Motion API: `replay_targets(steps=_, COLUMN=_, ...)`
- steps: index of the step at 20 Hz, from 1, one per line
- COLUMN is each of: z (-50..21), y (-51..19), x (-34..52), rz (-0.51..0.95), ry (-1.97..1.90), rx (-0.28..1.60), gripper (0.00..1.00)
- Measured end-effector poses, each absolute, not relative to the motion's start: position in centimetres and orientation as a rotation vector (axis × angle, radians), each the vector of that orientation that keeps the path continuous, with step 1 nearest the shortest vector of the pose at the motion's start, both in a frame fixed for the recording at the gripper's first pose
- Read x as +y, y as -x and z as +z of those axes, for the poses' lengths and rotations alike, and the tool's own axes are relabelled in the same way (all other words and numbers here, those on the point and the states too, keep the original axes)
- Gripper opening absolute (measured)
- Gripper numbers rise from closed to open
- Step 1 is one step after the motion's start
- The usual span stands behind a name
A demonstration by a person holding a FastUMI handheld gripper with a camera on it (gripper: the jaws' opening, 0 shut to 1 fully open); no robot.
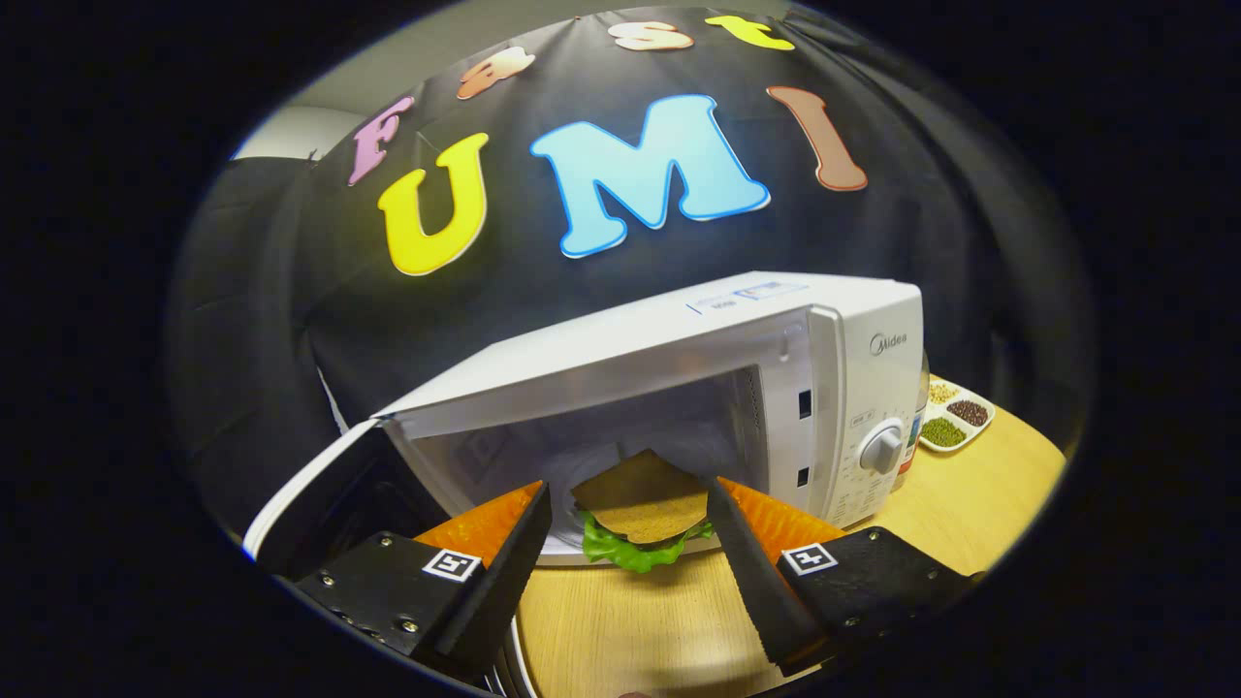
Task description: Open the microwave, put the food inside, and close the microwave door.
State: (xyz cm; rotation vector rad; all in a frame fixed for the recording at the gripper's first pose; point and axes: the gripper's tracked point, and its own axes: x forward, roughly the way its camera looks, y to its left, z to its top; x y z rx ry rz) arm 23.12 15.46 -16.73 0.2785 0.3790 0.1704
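gripper [628, 509]: 1, two fingers [504, 567] set at a middling gap, tips at the lip of the oven mouth
finger state: burger sits between the tips; can't tell if both pads actually press on it, edges of the bun meet the inner faces in the view
burger [643, 506]: 1, brown bun on top, green lettuce hanging out below, tilted slightly, right at the front edge of the cavity, half over the turntable
microwave [853, 388]: 1, white, on the table, door side facing the gripper
door [320, 504]: 1, swung fully open to the left, dark inner face, white rim, just beside the left finger
cavity: pale walls, holds 1 round turntable plate [582, 545]; burger at its near edge, nothing else seen inside
control panel: right of the cavity, 1 round dial [882, 449], small markings under it too small to tell
latch slots: 2 dark slots on the frame between cavity and panel
table [620, 630]: 1, light wood, bare patch between the fingers under the burger
divided dish [955, 417]: 1, white, behind the microwave's right side on the table, 3 compartments seen
dish contents: pale grains in the far one, dark brown grains in the middle, green grains in the near one
bottle: something clear standing between microwave side and dish, mostly hidden, can't tell what
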Motion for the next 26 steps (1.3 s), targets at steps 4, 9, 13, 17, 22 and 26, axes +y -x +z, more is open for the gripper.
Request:
replay_targets(steps=4, z=-12.1, y=-18.3, x=15.7, rz=0.223, ry=-0.267, rx=0.320, gripper=0.97)
replay_targets(steps=9, z=-7.6, y=-12.6, x=16.6, rz=0.276, ry=-0.226, rx=0.259, gripper=0.97)
replay_targets(steps=13, z=-5.0, y=-7.8, x=18.9, rz=0.347, ry=-0.186, rx=0.208, gripper=0.97)
replay_targets(steps=17, z=-2.3, y=-3.4, x=22.0, rz=0.441, ry=-0.174, rx=0.160, gripper=0.97)
replay_targets(steps=22, z=-0.6, y=1.2, x=26.2, rz=0.569, ry=-0.200, rx=0.127, gripper=0.95)
replay_targets(steps=26, z=-2.9, y=3.7, x=29.1, rz=0.633, ry=-0.182, rx=0.191, gripper=0.72)
